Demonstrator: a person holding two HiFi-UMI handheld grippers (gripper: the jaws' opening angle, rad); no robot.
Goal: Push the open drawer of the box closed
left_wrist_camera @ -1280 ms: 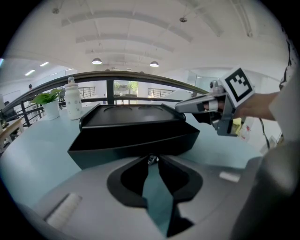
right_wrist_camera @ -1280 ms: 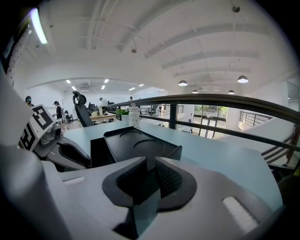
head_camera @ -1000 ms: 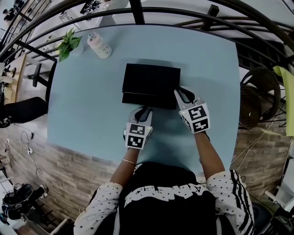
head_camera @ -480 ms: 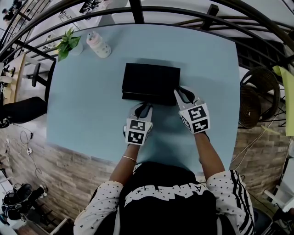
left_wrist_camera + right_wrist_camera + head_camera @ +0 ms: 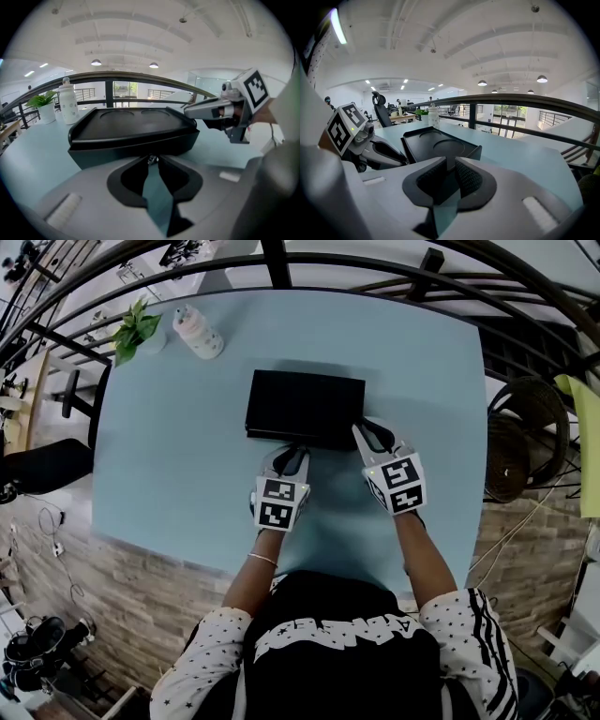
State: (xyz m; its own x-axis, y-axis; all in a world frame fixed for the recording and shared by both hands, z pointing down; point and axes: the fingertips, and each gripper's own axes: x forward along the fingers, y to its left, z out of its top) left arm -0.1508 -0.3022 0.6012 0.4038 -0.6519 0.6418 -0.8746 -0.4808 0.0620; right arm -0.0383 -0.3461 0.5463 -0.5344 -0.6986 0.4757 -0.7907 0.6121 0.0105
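The box (image 5: 306,409) is set near the middle of the surface (image 5: 178,465), a little toward the top of the frame in the head view. The left gripper (image 5: 292,453) is placed just below the box's lower edge, near its middle. The right gripper (image 5: 368,432) is placed at the box's lower right corner. A bottle (image 5: 199,332) is stood at the upper left of the surface, well apart from the box. A potted plant (image 5: 136,329) is found just left of the bottle, at the surface's edge. A railing (image 5: 375,261) is seen across the top of the frame, beyond the surface, and a chair (image 5: 530,442) is seen off its right edge.
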